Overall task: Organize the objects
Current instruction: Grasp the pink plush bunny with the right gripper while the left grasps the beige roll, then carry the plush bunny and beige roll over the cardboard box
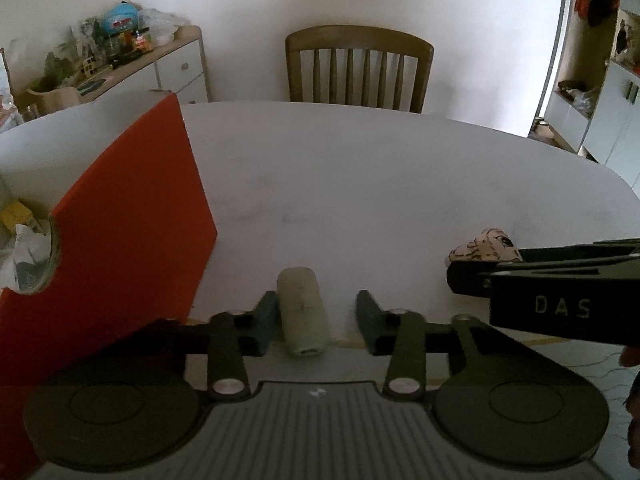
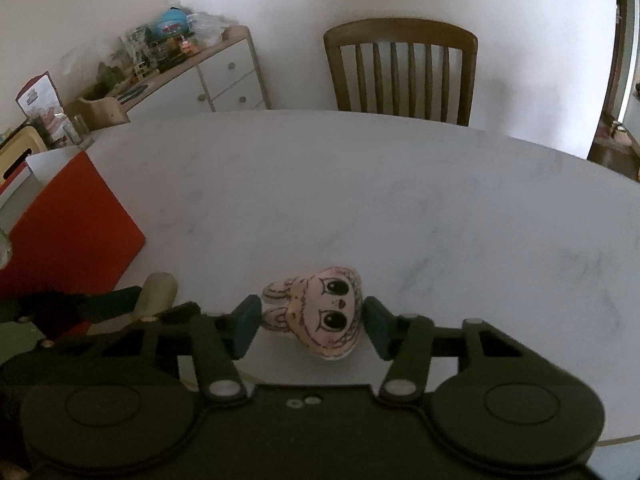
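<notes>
We see our left tool [image 1: 316, 318] low over the pale marbled tabletop [image 1: 360, 184], with a short off-white cylinder with a hollow end [image 1: 305, 316] lying between its two dark teal pads [image 1: 264, 320]. The left pad touches the cylinder's side, while a clear strip of tabletop shows between the cylinder and the right pad, so the tool stands apart around the cylinder rather than clamped on it. Just to the left of this tool stands a red-sided box with a round hole cut in its near edge [image 1: 132, 240]; crumpled white and yellow things show inside it. From the other view, our right tool [image 2: 312, 326] straddles a small pink plush head with big black eyes and floppy ears [image 2: 324, 316], which rests on the tabletop near its front edge. Its left pad sits right at the plush ears and its right pad lies against the cheek; we cannot tell whether the pads press in, and the plush looks unsqueezed, so we read this tool as apart around it. The two tools sit side by side, close together. Across the tabletop stands a brown wooden chair with a slatted back [image 2: 400, 68], and a white sideboard crowded with clutter [image 2: 224, 76] lines the wall to the left.
</notes>
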A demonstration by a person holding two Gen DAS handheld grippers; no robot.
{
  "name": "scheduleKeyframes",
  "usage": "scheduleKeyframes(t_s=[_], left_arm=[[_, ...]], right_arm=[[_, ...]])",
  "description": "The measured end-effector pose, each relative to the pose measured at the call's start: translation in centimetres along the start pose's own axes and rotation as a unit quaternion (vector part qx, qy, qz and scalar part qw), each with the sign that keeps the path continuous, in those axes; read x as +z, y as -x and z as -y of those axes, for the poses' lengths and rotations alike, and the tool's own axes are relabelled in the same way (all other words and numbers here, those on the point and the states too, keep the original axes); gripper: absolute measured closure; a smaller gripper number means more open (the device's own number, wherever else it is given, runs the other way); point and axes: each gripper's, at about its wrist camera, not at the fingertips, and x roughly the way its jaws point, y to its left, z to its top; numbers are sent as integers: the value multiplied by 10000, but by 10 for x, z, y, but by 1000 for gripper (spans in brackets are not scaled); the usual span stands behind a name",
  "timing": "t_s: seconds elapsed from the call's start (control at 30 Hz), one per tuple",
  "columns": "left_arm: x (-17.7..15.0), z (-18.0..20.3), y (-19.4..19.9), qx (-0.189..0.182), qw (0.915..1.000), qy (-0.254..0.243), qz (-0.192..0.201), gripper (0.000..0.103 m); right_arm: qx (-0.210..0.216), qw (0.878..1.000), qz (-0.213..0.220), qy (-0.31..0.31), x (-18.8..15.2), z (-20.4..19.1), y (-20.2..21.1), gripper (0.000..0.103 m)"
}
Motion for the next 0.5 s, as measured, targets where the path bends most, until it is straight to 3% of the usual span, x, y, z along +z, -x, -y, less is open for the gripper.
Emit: scheduleKeyframes(t_s=[0.17, 0.5], left_arm=[[3, -4, 1, -7, 9999, 75, -126, 82], [7, -4, 26, -135, 9998, 49, -156, 82]], right_arm=[[-110, 9999, 8, -96, 0, 0, 1, 54], [-149, 9997, 139, -154, -3, -4, 28, 56]])
